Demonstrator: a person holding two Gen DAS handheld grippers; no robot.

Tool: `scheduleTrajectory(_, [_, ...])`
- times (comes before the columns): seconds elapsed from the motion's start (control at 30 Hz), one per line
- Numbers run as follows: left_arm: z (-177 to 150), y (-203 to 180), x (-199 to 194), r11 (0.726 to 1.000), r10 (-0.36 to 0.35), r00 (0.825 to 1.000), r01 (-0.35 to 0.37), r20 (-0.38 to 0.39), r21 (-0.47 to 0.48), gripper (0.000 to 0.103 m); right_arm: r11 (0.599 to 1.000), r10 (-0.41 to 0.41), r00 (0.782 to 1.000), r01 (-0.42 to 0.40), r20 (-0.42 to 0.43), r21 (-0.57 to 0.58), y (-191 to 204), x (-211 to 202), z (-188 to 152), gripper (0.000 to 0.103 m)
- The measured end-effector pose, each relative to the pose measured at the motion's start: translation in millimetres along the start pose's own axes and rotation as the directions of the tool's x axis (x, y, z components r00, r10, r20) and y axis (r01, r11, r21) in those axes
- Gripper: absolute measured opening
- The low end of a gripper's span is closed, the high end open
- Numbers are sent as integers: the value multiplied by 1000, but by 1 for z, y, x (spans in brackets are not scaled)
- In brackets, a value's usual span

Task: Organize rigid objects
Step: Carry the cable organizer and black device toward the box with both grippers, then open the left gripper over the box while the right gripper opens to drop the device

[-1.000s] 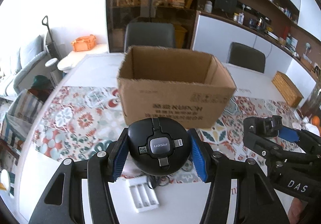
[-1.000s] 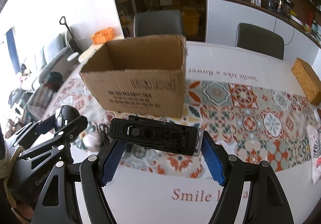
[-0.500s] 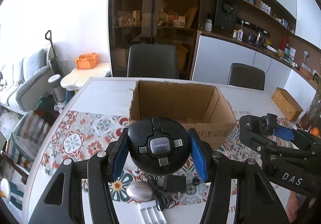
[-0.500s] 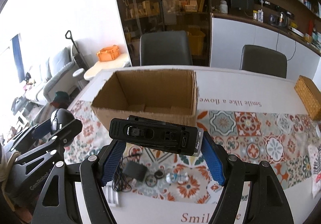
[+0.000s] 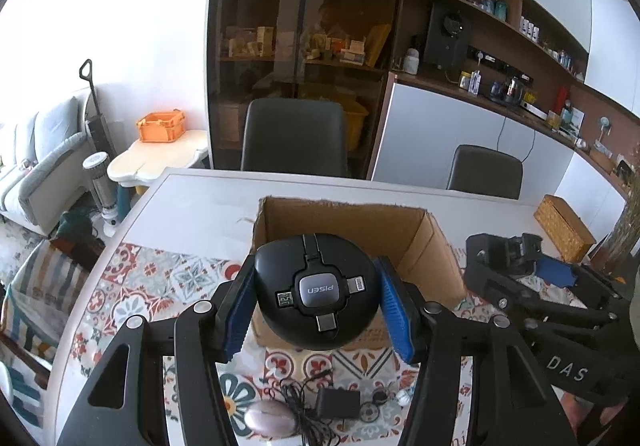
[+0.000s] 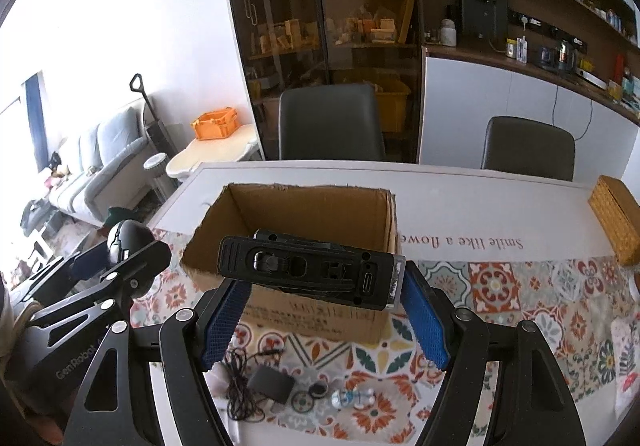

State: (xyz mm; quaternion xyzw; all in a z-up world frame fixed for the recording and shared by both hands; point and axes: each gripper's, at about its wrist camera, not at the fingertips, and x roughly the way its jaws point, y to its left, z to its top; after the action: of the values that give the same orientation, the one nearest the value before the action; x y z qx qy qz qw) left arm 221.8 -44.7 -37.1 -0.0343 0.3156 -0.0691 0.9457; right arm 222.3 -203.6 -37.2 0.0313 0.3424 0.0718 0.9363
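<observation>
Looks like we're mid-carry here: both grippers are loaded and held up in front of the open cardboard box (image 5: 352,230), so the step in hand is bringing stuff over to drop in. My guess is the next move calls for pushing each load forward past the near wall of the box, getting it over the opening, then letting the jaws go without clipping the rim

Left gripper (image 5: 318,300) is clamped on a round black cable hub (image 5: 318,292) with PISEN on a grey centre pad. Blue pads (image 5: 240,310) press both its sides, so the jaws sit fairly narrow. The box is just ahead of and below it

Right gripper (image 6: 320,300) is clamped on a long black device (image 6: 310,270) held crosswise, a port visible near its right end. The jaws are spread wide because the thing is long, with the pads at its ends. Again the box is straight ahead, slightly below

Under both grippers on the patterned table runner (image 6: 500,286) there's leftover clutter: a black adapter with a tangled cord (image 6: 268,384) and a pale oval thing (image 5: 270,418), maybe a mouse. Those likely go in later
</observation>
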Motion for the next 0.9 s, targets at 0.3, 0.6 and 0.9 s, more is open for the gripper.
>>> scheduleTrajectory(0.3, [31, 0, 24, 1000, -9, 1000, 10, -16, 27, 57, 1000, -8, 999, 9, -45, 14, -2, 29, 29, 74])
scheduleTrajectory(0.6, [42, 4, 75, 999, 41, 986, -35, -163, 37, 57, 997, -23, 986, 34, -164, 64, -15, 68, 43, 74])
scheduleTrajectory(0.9, [31, 4, 122, 998, 61, 946, -47, -319, 52, 57, 996, -51, 964, 67, -263, 50, -20, 98, 37, 74])
